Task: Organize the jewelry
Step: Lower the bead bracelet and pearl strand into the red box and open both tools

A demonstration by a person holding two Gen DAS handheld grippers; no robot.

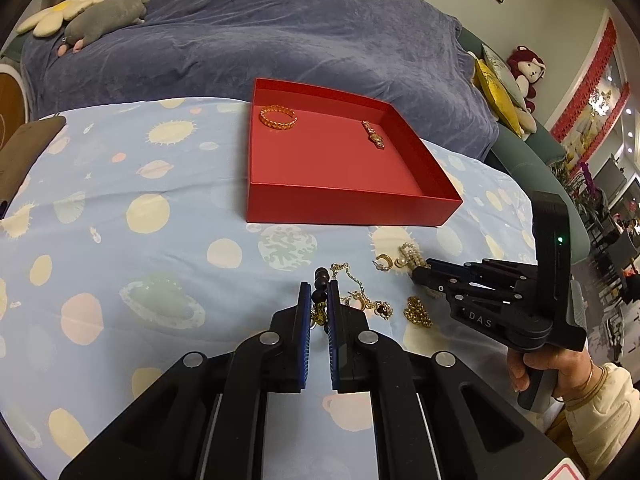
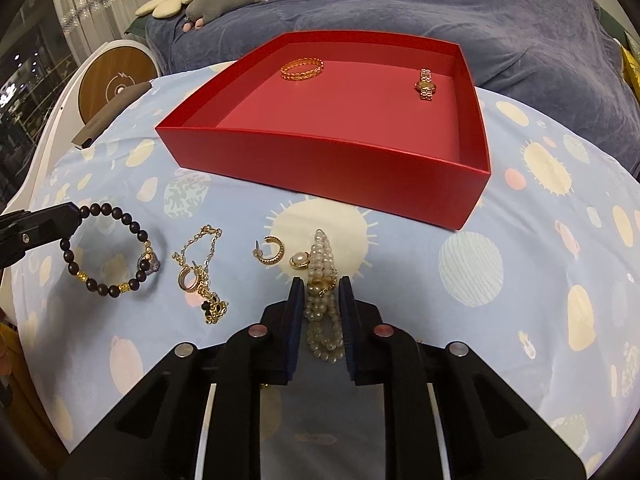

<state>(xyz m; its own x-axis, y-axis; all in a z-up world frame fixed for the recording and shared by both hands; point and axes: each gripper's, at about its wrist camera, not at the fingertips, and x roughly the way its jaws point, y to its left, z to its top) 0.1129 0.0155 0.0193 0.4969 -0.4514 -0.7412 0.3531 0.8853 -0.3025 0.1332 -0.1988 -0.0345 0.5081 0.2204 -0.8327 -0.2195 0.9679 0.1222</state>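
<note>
A red box (image 2: 320, 168) sits on a surface (image 2: 520, 220) covered in planet-print cloth, holding a gold bangle (image 2: 301, 69) and a gold watch (image 2: 425, 84). The left hand-held gripper (image 1: 319, 292) is clamped on a dark bead bracelet (image 2: 108, 248), apparently lifting one side. The right hand-held gripper (image 2: 319, 296) straddles a pearl bracelet (image 2: 322, 300), its jaws nearly together against the beads. A gold chain (image 2: 200, 272), hoop earring (image 2: 269, 252) and pearl earring (image 2: 300, 261) lie between them.
</note>
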